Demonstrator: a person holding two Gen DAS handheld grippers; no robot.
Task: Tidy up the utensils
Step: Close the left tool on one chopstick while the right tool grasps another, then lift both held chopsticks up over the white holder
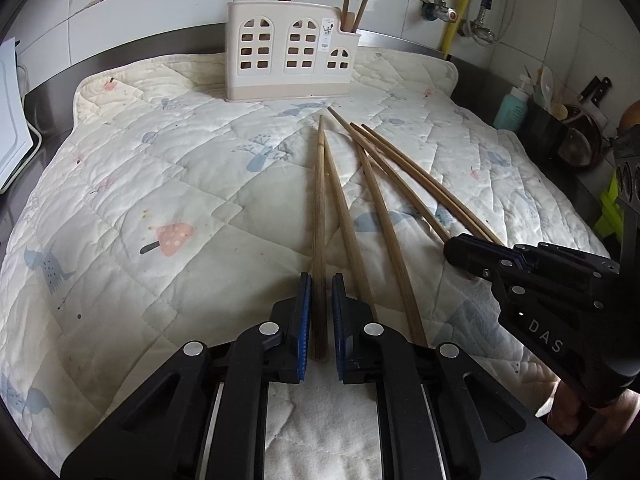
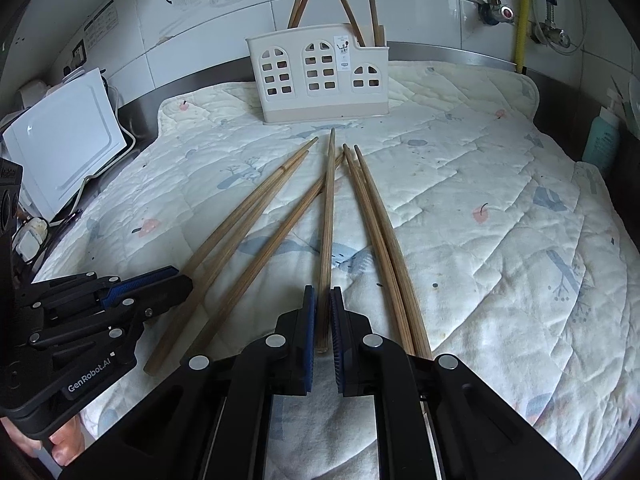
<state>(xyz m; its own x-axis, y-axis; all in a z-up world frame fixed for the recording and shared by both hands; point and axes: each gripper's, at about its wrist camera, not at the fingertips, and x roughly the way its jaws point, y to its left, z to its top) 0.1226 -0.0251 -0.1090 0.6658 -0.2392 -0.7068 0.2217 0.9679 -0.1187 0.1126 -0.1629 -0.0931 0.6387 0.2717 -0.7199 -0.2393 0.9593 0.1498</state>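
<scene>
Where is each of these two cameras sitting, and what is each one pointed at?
Left wrist: sits on the left gripper, looking along its fingers at a chopstick between them; the right gripper shows at right.
Right wrist: sits on the right gripper, a chopstick between its fingers; the left gripper shows at left.
Both face the utensil holder on the quilted mat.

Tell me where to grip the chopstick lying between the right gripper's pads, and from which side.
Grip the chopstick at its thick near end, coming from above with the right gripper. It lies flat on the quilted mat, thin tip toward the utensil holder, and that butt already sits between the pads, apart from neighbours.
</scene>
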